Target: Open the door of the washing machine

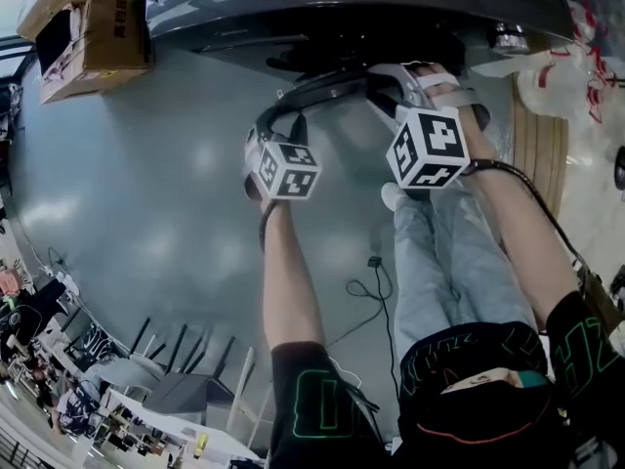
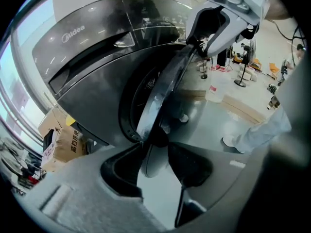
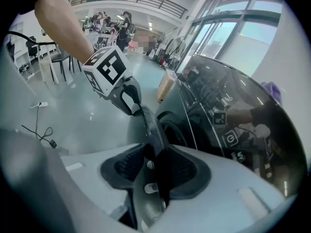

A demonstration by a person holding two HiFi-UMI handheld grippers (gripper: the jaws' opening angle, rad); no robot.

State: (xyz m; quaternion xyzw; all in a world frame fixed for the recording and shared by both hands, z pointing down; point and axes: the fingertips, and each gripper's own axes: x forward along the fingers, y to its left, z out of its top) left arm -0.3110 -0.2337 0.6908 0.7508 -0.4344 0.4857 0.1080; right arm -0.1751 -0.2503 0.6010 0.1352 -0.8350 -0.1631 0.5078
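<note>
Washing machine (image 1: 342, 3) is sitting at the top of the head view, with its round door (image 1: 327, 88) standing partly open and swung out toward the person. Both grippers are clamping the door's rim. Left gripper (image 2: 155, 147) is holding the left end of the visible arc, jaws on either side of the rim and pads against it. Right gripper (image 3: 156, 165) is gripping the right end, nearer the machine's front, with the rim wedged between its jaws. The two grips are sitting apart along the same rim.

Left gripper view is showing the door edge-on, running up from the jaws to the right gripper at its far end. The dark drum opening (image 2: 146, 89) is showing behind the rim. This view alone is showing the brand lettering (image 2: 73, 33) on the machine's top front and a clear bottle (image 2: 216, 89) on the floor.

Right gripper view is looking the other way along the rim to the left gripper and its marker cube. Only here is the control panel showing, with a power symbol (image 3: 229, 139).

Head view alone is showing both forearms, the person's jeans (image 1: 439, 262) and a cable (image 1: 371, 283) lying on the grey floor (image 1: 146, 184). A cardboard box (image 1: 88, 37) is sitting beside the machine.
</note>
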